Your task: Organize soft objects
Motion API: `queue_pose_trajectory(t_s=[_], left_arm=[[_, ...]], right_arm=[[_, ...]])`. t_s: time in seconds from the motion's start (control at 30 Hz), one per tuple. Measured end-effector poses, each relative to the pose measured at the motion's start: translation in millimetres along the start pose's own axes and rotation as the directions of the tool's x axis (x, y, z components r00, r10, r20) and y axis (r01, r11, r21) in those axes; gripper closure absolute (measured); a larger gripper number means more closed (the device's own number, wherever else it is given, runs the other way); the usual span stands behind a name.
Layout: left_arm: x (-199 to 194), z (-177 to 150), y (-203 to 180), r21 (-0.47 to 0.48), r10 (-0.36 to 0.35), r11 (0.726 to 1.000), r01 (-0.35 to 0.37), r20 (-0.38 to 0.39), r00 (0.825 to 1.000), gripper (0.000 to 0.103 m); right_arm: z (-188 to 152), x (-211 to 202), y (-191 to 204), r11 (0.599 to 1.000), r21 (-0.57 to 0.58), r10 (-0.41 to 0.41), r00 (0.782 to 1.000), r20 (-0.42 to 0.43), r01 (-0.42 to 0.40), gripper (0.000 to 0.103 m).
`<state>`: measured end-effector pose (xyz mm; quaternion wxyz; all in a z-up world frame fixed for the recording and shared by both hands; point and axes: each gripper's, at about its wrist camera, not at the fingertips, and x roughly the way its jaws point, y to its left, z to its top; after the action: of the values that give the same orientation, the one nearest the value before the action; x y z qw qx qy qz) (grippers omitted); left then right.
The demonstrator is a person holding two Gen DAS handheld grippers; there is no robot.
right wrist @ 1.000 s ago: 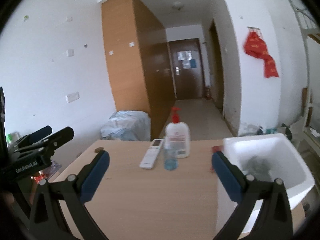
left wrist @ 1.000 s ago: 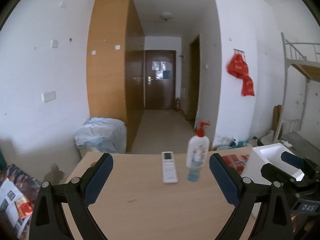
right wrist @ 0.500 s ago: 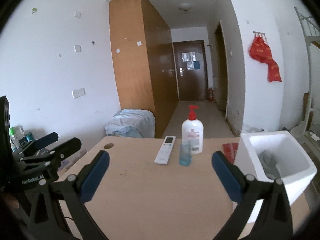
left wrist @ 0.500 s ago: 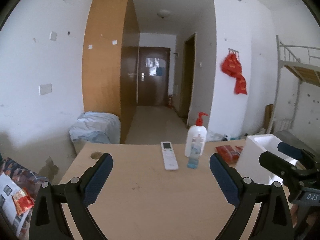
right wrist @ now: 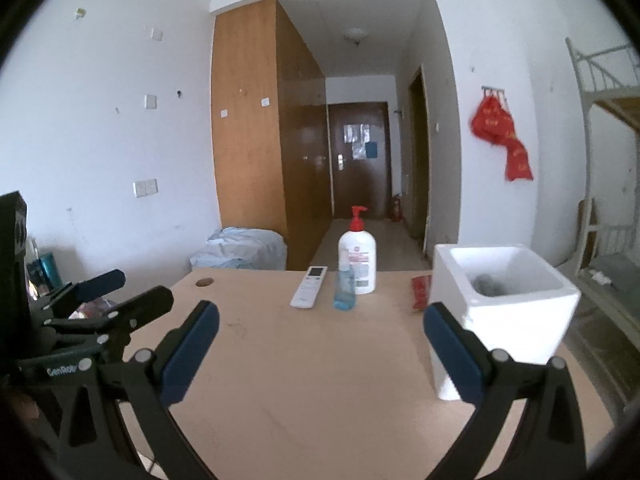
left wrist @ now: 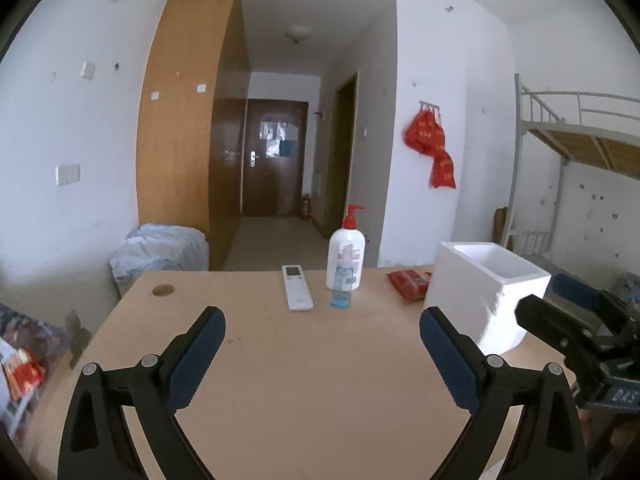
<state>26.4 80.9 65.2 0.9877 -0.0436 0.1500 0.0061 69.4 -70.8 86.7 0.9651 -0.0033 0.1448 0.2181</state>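
Note:
A white foam box (right wrist: 505,304) stands on the right side of the wooden table (right wrist: 312,364), and a grey soft object (right wrist: 489,283) lies inside it. In the left wrist view the same box (left wrist: 486,292) shows only its white inside. My left gripper (left wrist: 322,356) is open above the table's near part, nothing between its blue pads. My right gripper (right wrist: 320,352) is open too and empty, its right finger (right wrist: 452,352) in front of the box. Each gripper also shows at the edge of the other view, the left gripper (right wrist: 108,296) and the right gripper (left wrist: 576,320).
A white remote (left wrist: 297,292), a small blue bottle (left wrist: 342,292), a white pump bottle with a red top (left wrist: 346,248) and a red packet (left wrist: 408,282) sit at the table's far side. A cable hole (left wrist: 163,290) is at the far left corner. A bunk bed (left wrist: 576,136) stands right.
Both grippers have drawn back and risen from the table, so the bottles, remote and box appear farther away. Both stay open and empty.

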Motion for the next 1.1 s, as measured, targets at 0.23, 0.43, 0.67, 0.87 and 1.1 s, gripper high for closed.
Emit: queue_pose_trajectory(t_s=[0.23,0.43,0.67,0.87,1.1], left_arm=[[-19,-29,-6,-0.023,-0.011,1.000,0.011,0.017,1.000,0.005],[-31,-48,-14,-0.004,-0.056,0.998,0.057,0.023,0.998,0.005],[-35,-60,-20,0.004,-0.093,0.996,0.093,0.017,0.995,0.005],[-29,-68,-21,-0.009,-0.082,0.997,0.082,-0.005,0.997,0.005],[-22,-70,-23,-0.001,-0.076,0.997,0.076,-0.019,0.997,0.005]], right_arm=[[-26,-29,-4,0.999,-0.011,-0.051,0.998,0.032,0.052,0.000],[-42,-47,-7,0.996,-0.003,-0.083,0.996,0.042,0.084,0.000],[-57,-68,-13,0.988,0.019,-0.152,0.987,0.057,0.151,0.000],[-65,-68,-16,0.987,0.040,-0.159,0.986,0.049,0.157,0.000],[-70,-65,-14,0.987,0.047,-0.155,0.988,0.022,0.154,0.000]])
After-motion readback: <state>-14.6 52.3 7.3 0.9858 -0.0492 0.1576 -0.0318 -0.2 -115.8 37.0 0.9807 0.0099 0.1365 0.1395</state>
